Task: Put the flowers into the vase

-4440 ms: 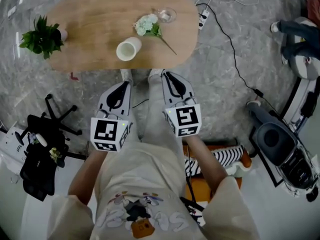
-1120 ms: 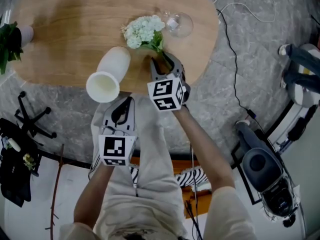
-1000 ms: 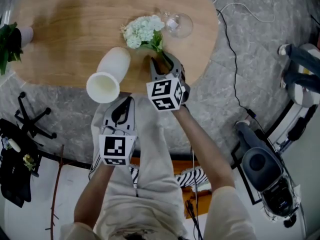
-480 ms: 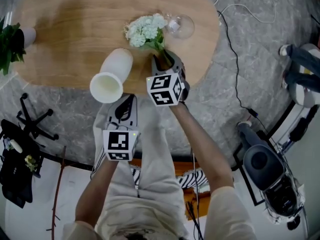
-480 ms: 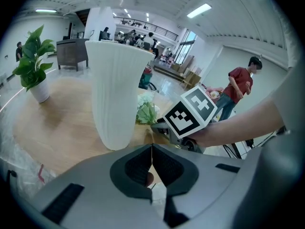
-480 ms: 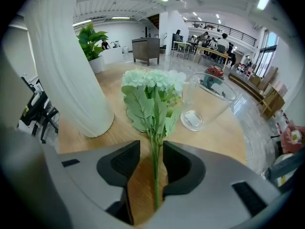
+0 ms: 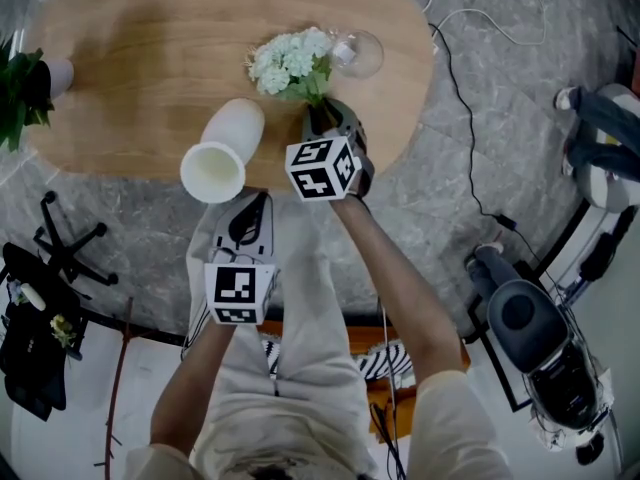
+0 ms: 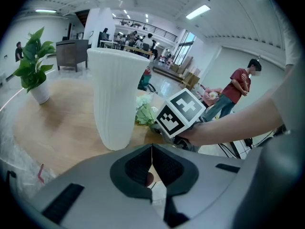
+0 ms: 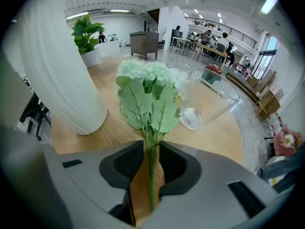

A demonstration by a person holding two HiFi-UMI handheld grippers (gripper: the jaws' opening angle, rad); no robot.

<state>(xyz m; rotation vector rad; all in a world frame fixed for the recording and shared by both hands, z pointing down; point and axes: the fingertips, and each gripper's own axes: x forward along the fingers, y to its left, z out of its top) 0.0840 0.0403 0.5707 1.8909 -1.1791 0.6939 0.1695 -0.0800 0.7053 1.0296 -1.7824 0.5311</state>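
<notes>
A bunch of white flowers (image 7: 290,60) with green leaves lies on the wooden table (image 7: 140,48). Its thin stem runs back between the jaws of my right gripper (image 7: 325,116). The jaws have just been closing, and their tips now press on the stem (image 9: 150,142), so the gripper is shut on it. A tall white ribbed vase (image 7: 222,153) stands upright just left of the flowers (image 9: 150,87), near the table's front edge. My left gripper (image 7: 245,213) hangs below that edge, shut and empty, with its jaws meeting (image 8: 152,149) and the vase (image 8: 116,94) right ahead.
A clear glass (image 7: 355,50) lies on its side just right of the flower heads. A potted plant (image 7: 25,78) stands at the table's far left. On the floor are a cable (image 7: 460,78), a chair base (image 7: 60,248) and a round machine (image 7: 540,338).
The right gripper's jaws have narrowed around the flower stem, and its marker cube has tipped slightly. The left gripper, vase and glass have stayed where they were.
</notes>
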